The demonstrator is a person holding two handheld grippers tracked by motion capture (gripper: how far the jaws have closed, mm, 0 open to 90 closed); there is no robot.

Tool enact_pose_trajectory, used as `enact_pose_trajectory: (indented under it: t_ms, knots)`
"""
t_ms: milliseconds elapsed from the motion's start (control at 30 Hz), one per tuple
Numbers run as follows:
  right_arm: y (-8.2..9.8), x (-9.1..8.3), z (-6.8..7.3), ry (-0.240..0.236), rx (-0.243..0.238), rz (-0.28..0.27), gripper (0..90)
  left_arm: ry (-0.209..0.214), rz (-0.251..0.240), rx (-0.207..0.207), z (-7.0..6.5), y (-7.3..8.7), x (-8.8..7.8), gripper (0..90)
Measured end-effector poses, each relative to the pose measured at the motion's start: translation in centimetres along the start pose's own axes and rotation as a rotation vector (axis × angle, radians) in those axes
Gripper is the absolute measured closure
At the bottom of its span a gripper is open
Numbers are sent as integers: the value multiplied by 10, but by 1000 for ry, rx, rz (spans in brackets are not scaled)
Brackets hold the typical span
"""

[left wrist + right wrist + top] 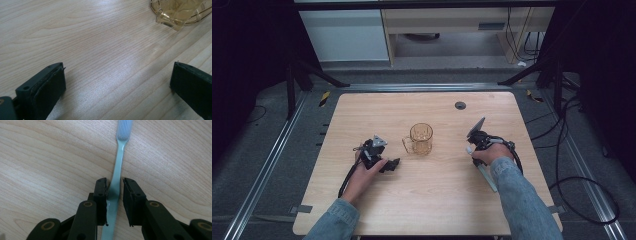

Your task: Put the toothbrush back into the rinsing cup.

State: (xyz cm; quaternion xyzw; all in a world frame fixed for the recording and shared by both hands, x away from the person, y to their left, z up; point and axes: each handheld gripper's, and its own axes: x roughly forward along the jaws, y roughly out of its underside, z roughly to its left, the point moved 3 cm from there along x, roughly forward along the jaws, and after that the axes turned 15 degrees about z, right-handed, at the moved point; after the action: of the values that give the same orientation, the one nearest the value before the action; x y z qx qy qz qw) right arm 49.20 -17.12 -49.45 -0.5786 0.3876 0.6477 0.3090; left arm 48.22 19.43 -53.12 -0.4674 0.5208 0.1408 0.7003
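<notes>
Inspecting the right gripper, we find its jaws narrowed around the handle of a pale green toothbrush lying flat on the table, at centre frame; a sliver of gap remains on one side. The left gripper stands wide and empty, the amber mug at upper right. We judge the grasp in hand; next comes full closure, then a level lift.
</notes>
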Motion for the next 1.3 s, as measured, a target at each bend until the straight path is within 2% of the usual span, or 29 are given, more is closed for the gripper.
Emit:
enact_pose_trajectory:
  t_ms: [933, 1167, 1300]
  knots:
    - [-3, 2, 2, 23, 12, 28, 793, 1, 0, 1, 0, 0, 0, 0]
    - [-3, -10, 2, 5, 5, -9, 795, -1, 0, 4, 0, 0, 0, 0]
    - [-3, -24, 4, -16, -3, -57, 795, -1, 0, 4, 0, 0, 0, 0]
